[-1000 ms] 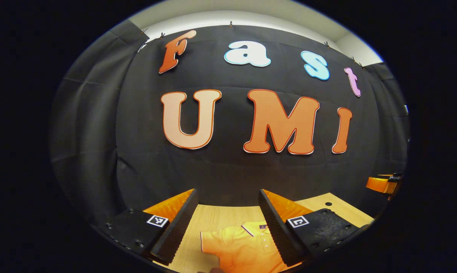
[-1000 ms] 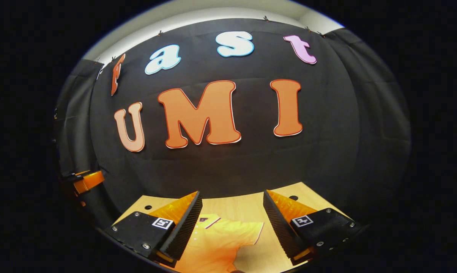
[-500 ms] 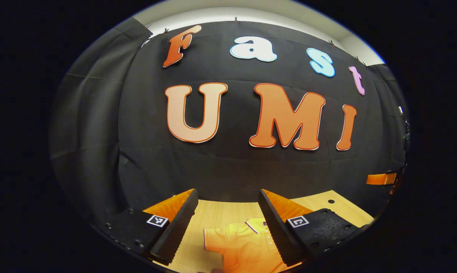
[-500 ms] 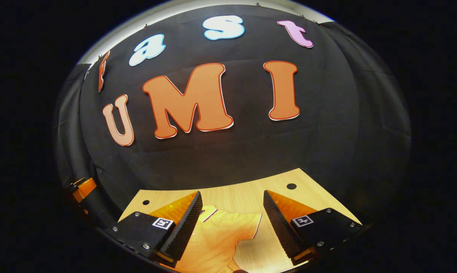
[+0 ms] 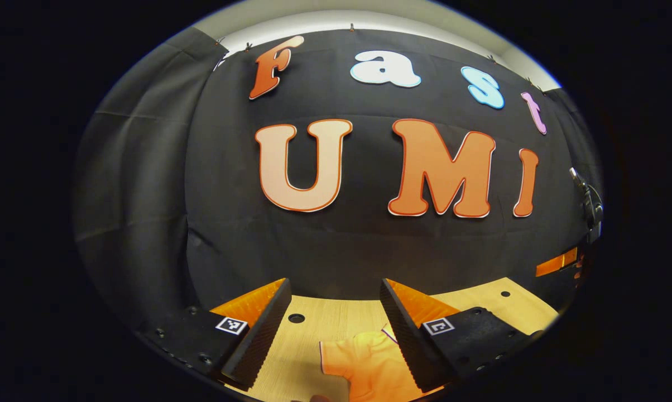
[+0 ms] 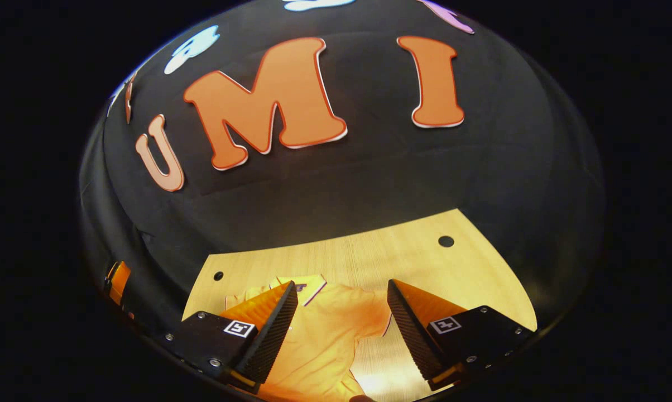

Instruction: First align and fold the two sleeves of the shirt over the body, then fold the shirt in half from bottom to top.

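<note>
An orange polo shirt (image 6: 325, 329) with a pale collar lies flat on the wooden table (image 6: 369, 257). In the right gripper view its collar sits by the left finger and one short sleeve (image 6: 376, 312) reaches toward the right finger. My right gripper (image 6: 341, 296) hangs open above the shirt, holding nothing. In the left gripper view the shirt's other sleeve (image 5: 358, 363) lies low between the fingers. My left gripper (image 5: 334, 293) is open and empty above the table (image 5: 313, 329). The shirt's lower body is hidden below both views.
Small round holes (image 6: 446, 241) mark the table near its far edge, another hole (image 5: 296, 318) in the left gripper view. The black cloth wall stands right behind the table. The other gripper (image 5: 559, 261) shows at the far right edge of the left gripper view.
The right gripper has tilted downward, so more of the table and shirt shows. The left gripper has shifted left, and the shirt sleeve now sits closer to its right finger.
</note>
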The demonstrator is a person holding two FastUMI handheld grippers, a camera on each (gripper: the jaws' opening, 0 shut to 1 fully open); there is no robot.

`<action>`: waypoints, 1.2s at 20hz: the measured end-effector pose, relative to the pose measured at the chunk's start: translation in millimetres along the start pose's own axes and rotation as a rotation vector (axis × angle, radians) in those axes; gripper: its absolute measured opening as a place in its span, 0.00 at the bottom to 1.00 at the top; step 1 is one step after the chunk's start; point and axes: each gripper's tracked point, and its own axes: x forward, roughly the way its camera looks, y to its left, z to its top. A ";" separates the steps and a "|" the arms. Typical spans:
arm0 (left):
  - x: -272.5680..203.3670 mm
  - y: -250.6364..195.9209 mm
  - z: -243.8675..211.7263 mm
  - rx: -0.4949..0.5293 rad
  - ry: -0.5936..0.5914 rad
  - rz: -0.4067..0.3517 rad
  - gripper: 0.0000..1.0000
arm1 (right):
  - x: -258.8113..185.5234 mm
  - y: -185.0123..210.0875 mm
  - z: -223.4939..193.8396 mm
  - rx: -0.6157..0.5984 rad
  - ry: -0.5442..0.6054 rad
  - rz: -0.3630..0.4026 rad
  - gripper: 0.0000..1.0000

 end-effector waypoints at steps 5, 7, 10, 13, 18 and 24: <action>12.1 19.4 -18.4 -0.027 0.037 0.023 0.98 | 61.6 -25.5 -45.2 -0.038 0.232 -0.063 0.98; 15.8 25.2 -27.7 -0.039 0.058 0.034 0.98 | 88.1 -39.2 -64.8 -0.056 0.301 -0.103 0.99; 24.3 26.3 -41.3 -0.067 0.100 0.018 0.98 | 120.3 -58.0 -93.8 -0.069 0.415 -0.152 0.99; 28.6 32.5 -57.2 -0.064 0.141 0.033 0.98 | 147.0 -69.1 -124.1 -0.050 0.517 -0.170 0.99; 27.3 40.1 -71.4 -0.048 0.175 0.057 0.98 | 178.3 -97.9 -163.9 -0.059 0.617 -0.243 0.99; 27.4 46.1 -89.3 -0.057 0.220 0.074 0.98 | 190.5 -105.8 -190.9 -0.054 0.695 -0.264 1.00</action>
